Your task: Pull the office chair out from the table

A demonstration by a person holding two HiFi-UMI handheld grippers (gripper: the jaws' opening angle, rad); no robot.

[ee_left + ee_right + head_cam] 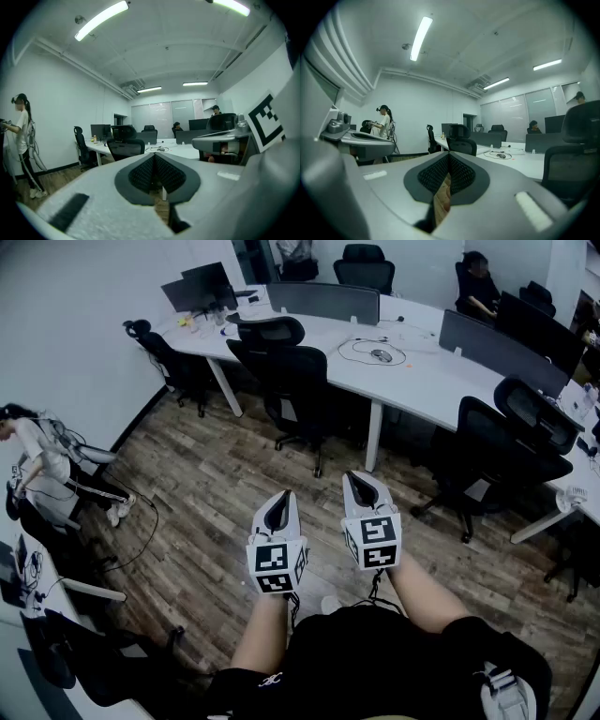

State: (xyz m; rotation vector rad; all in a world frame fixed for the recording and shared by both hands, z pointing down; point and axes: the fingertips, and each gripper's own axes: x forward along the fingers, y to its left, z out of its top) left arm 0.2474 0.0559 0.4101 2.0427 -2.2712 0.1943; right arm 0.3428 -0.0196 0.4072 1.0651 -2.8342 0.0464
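"Where was the office chair [289,369]?"

"Far in front of me. Its seat was pushed in under the long white table [424,388], and its back faced me."

"Were your fingers holding it?"

"No. My left gripper [278,506] and my right gripper [362,489] were both squeezed closed on nothing. They were side by side, near my lap and well apart from the chair."

"What was in between?"

"Wood floor [217,486]. A table leg [373,437] stood just right of the chair. A second black chair [502,451] sat farther right."

"Anything else around?"

"A person [42,470] stood at the left wall. Screens [199,287] sat on the far left end of the table, and a mouse with its cord [380,354] lay on top."
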